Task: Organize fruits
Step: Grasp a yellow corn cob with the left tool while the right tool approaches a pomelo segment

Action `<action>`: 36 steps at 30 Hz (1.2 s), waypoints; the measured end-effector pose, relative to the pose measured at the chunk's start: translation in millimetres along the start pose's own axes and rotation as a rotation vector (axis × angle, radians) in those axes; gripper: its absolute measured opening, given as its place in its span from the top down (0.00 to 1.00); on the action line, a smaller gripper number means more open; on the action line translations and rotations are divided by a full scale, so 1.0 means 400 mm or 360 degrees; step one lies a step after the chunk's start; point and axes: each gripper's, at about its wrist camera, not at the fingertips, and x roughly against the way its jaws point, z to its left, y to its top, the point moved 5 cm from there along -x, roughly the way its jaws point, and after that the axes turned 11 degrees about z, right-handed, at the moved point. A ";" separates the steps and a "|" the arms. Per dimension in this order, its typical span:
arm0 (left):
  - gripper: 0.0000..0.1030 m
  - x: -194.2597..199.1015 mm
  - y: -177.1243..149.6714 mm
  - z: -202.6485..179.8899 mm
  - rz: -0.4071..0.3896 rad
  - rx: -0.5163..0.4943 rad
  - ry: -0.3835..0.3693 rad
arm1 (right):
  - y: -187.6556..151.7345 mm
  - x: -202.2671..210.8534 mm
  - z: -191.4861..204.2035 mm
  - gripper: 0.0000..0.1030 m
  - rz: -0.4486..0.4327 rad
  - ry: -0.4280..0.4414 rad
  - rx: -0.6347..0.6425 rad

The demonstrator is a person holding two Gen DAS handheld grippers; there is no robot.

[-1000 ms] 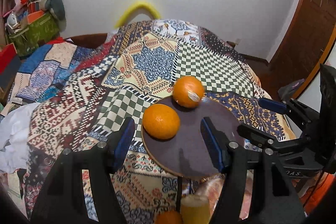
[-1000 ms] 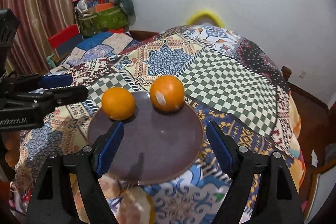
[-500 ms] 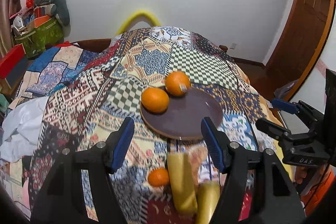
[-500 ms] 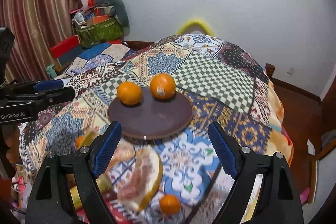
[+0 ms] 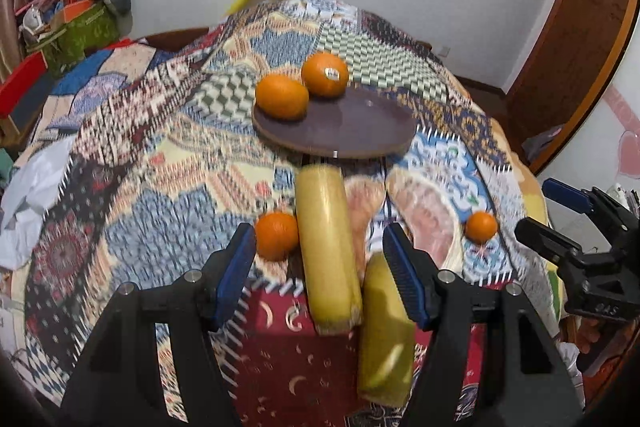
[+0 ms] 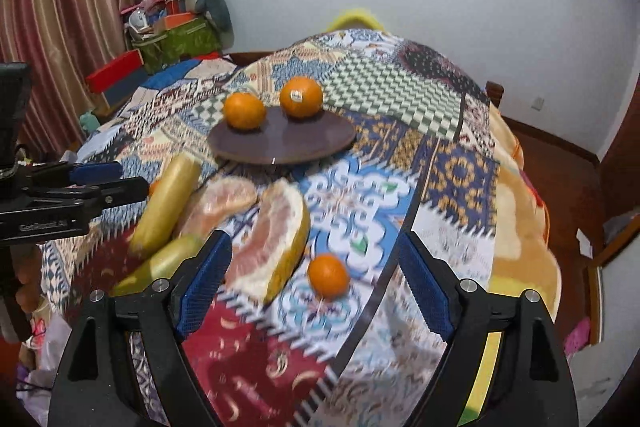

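Note:
A dark round plate (image 5: 352,131) (image 6: 288,143) on the patchwork cloth holds two oranges (image 5: 282,97) (image 6: 244,111), one with a sticker (image 5: 325,74) (image 6: 301,97). In front of it lie pomelo wedges, rind up (image 5: 326,247) (image 6: 168,203) or flesh up (image 5: 426,215) (image 6: 276,239). Two small oranges flank them (image 5: 276,235) (image 5: 481,225) (image 6: 328,275). My left gripper (image 5: 319,241) hangs open above the rind-up wedge, touching nothing. My right gripper (image 6: 314,247) hangs open over the right small orange and the flesh-up wedge, gripping neither.
The patchwork cloth (image 5: 160,155) covers a round table that falls away at the front and right. Boxes and bags (image 6: 176,27) are piled at the back left by a curtain. A wooden door (image 5: 572,59) is at the right.
Both grippers have drawn back from the plate toward the table's front. The pomelo wedges and two small oranges have come into view below them. The oranges on the plate have not moved.

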 end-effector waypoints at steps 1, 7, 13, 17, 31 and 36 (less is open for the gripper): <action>0.37 -0.007 -0.010 0.000 0.0009 0.0004 0.0002 | -0.010 -0.002 0.004 0.20 0.0006 0.0002 0.0003; 0.51 -0.040 -0.049 -0.002 0.0066 0.0023 -0.0012 | -0.071 -0.044 0.038 0.32 0.0097 0.0069 0.0018; 0.58 -0.067 -0.064 -0.004 0.0106 0.0047 -0.0058 | -0.078 -0.084 0.057 0.45 0.0164 0.0146 0.0021; 0.60 -0.078 -0.064 -0.008 0.0109 0.0050 -0.0081 | -0.073 -0.119 0.069 0.45 0.0204 0.0156 0.0018; 0.66 -0.083 -0.053 -0.001 0.0080 0.0048 -0.0091 | -0.055 -0.155 0.077 0.58 0.0220 0.0177 0.0016; 0.66 -0.049 -0.051 0.005 0.0032 0.0028 -0.0077 | -0.065 -0.139 0.063 0.71 0.0210 0.0202 -0.0006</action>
